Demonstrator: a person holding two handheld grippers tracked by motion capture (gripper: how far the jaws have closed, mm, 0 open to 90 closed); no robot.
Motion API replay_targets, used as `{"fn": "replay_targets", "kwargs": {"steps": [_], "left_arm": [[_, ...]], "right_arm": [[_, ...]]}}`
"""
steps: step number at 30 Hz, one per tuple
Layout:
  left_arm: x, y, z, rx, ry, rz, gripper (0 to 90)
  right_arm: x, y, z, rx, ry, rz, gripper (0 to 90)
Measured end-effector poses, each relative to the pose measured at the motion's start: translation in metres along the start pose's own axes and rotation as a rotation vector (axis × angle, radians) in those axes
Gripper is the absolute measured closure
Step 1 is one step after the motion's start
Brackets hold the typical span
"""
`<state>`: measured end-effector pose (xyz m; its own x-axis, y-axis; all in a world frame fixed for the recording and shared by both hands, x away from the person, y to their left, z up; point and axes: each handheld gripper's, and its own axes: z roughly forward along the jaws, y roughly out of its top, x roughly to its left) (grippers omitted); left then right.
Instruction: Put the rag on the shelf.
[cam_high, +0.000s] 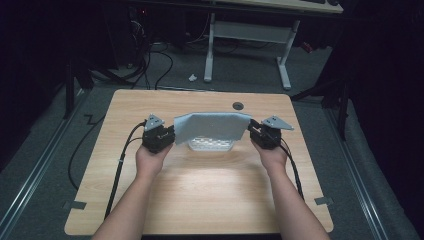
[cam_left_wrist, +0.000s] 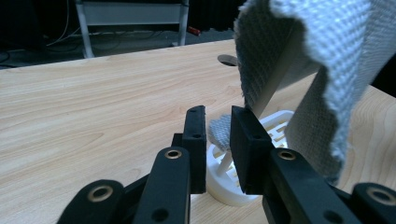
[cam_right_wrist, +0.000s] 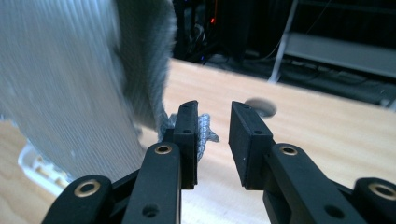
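Observation:
A grey waffle-weave cloth (cam_high: 212, 127) hangs spread between my two grippers, above a white slotted dish (cam_high: 211, 145) on the wooden table (cam_high: 200, 190). My left gripper (cam_high: 170, 134) is at the cloth's left end. In the left gripper view a cloth corner (cam_left_wrist: 219, 133) fills the narrow gap between the jaws of that gripper (cam_left_wrist: 218, 122), and the rest rises to the right over the dish (cam_left_wrist: 275, 126). My right gripper (cam_high: 252, 129) is at the cloth's right end. Its jaws (cam_right_wrist: 214, 119) stand apart, with a cloth tip (cam_right_wrist: 204, 130) lying against one inner pad and bare table showing beside it.
A round cable hole (cam_high: 238, 106) is in the table just behind the cloth. Beyond the far edge stand a white desk frame (cam_high: 247, 35) and cables on the dark floor. Bare wood lies in front of the hands.

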<state>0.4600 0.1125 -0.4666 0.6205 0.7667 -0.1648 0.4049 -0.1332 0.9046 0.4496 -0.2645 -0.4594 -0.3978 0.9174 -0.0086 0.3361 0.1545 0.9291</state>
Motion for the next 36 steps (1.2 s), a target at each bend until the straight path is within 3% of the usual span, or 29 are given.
{"fn": "replay_targets", "kwargs": {"steps": [3,6,7,8,9,11,14,20,29,36], "left_arm": [[0.000,-0.001,0.000,0.007,-0.001,0.004,76.1],[0.001,-0.001,-0.001,0.008,0.002,0.002,76.0],[0.000,0.000,-0.002,0.004,0.002,0.002,76.0],[0.000,0.000,-0.002,0.004,0.004,0.004,76.0],[0.000,0.000,-0.002,0.004,0.005,0.005,75.9],[0.001,0.000,-0.004,0.002,0.007,0.008,75.7],[0.004,0.000,-0.008,-0.003,0.016,0.011,75.4],[0.016,-0.005,-0.021,-0.006,0.045,-0.004,74.9],[0.027,-0.011,-0.042,0.001,0.077,0.014,74.2],[0.033,-0.021,-0.056,0.005,0.095,0.009,73.5]], "right_arm": [[-0.003,0.010,-0.007,-0.028,-0.001,0.010,73.5],[-0.003,0.009,-0.007,-0.008,-0.021,-0.009,73.6],[-0.004,0.009,-0.008,-0.024,-0.019,0.002,74.1],[-0.007,0.008,-0.009,-0.018,0.004,0.054,74.3],[-0.007,0.006,-0.006,0.008,0.006,0.052,74.2],[-0.004,0.001,-0.003,0.048,-0.042,-0.027,74.2],[-0.008,-0.001,-0.004,0.044,-0.029,0.008,74.2],[-0.008,0.003,-0.009,0.034,-0.042,-0.019,73.2],[-0.010,0.000,-0.022,0.013,-0.050,-0.025,70.6],[-0.011,-0.009,-0.033,0.040,-0.057,-0.040,69.1]]}}
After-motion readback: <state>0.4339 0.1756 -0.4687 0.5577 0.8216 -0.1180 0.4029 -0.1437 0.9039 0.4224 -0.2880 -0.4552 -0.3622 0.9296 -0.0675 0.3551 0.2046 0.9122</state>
